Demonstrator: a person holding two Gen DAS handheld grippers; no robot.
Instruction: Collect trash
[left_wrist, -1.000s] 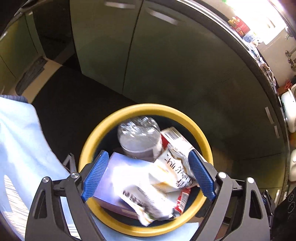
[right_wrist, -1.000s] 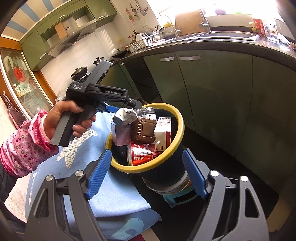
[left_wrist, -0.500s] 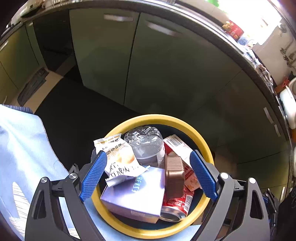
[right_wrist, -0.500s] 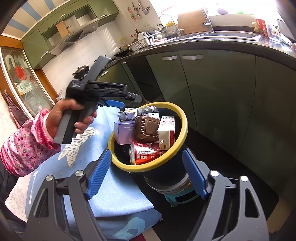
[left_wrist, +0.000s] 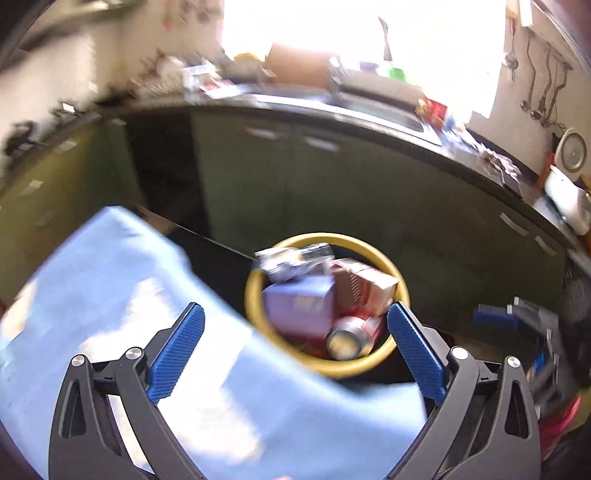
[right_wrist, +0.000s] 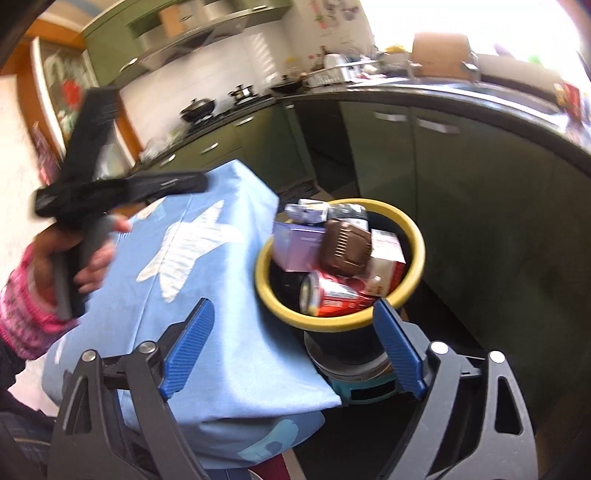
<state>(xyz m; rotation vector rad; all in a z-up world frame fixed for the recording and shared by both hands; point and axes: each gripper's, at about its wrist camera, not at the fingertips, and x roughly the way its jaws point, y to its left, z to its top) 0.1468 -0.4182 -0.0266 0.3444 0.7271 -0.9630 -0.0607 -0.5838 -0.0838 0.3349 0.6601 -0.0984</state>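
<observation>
A black trash bin with a yellow rim (left_wrist: 400, 295) (right_wrist: 419, 258) stands beside a table under a blue cloth (left_wrist: 129, 295) (right_wrist: 207, 280). It is full: a purple box (left_wrist: 299, 306) (right_wrist: 299, 243), a red can (left_wrist: 351, 338) (right_wrist: 336, 295), a red-white carton (left_wrist: 365, 286) (right_wrist: 386, 258), a brown tray (right_wrist: 345, 251) and a crumpled wrapper (left_wrist: 284, 262) (right_wrist: 308, 212). My left gripper (left_wrist: 295, 350) is open and empty, above the cloth and back from the bin; it also shows in the right wrist view (right_wrist: 110, 184). My right gripper (right_wrist: 295, 347) is open and empty, near the bin.
Green kitchen cabinets (right_wrist: 443, 177) under a dark counter (left_wrist: 369, 118) run behind the bin. A stove with pots (right_wrist: 207, 107) is at the back left. The bin rests on a teal stool (right_wrist: 354, 387). Dark floor lies between bin and cabinets.
My left gripper has pulled back and up from over the bin, to above the blue cloth, and its view is blurred. The wrapper lies in the bin. The right gripper shifted slightly.
</observation>
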